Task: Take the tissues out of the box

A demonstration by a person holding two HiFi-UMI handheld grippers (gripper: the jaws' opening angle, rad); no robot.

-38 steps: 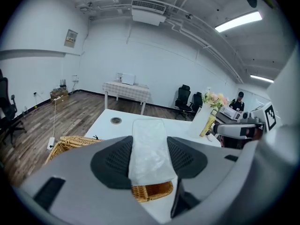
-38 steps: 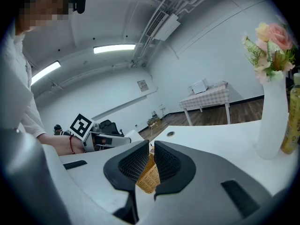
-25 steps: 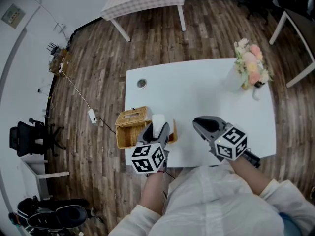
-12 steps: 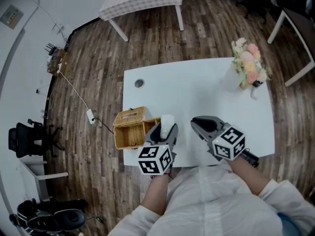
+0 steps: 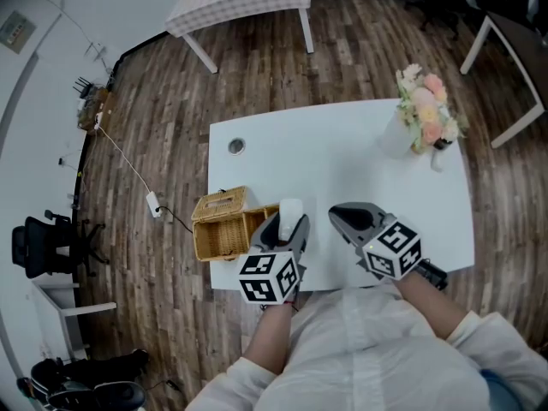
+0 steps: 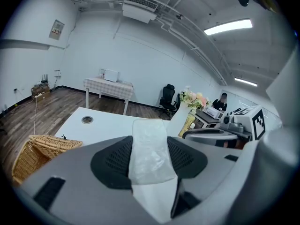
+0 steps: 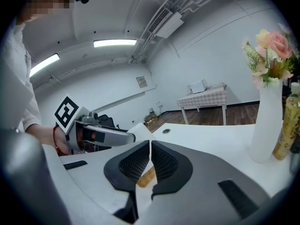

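Observation:
A wicker tissue box with its lid open stands at the white table's front left edge. My left gripper is just right of it, shut on a white plastic-wrapped pack of tissues that sticks up from its jaws. In the left gripper view the pack fills the space between the pads, and the wicker box lies low on the left. My right gripper hovers over the table's front middle, to the right of the left one, its jaws shut with nothing in them.
A white vase of pink flowers stands at the table's far right corner, with a bottle beside it. A round cable hole sits at the far left. A second table stands beyond on the wooden floor.
My left gripper has carried the tissue pack to the right, away from the wicker box. The right gripper has stayed nearly in place.

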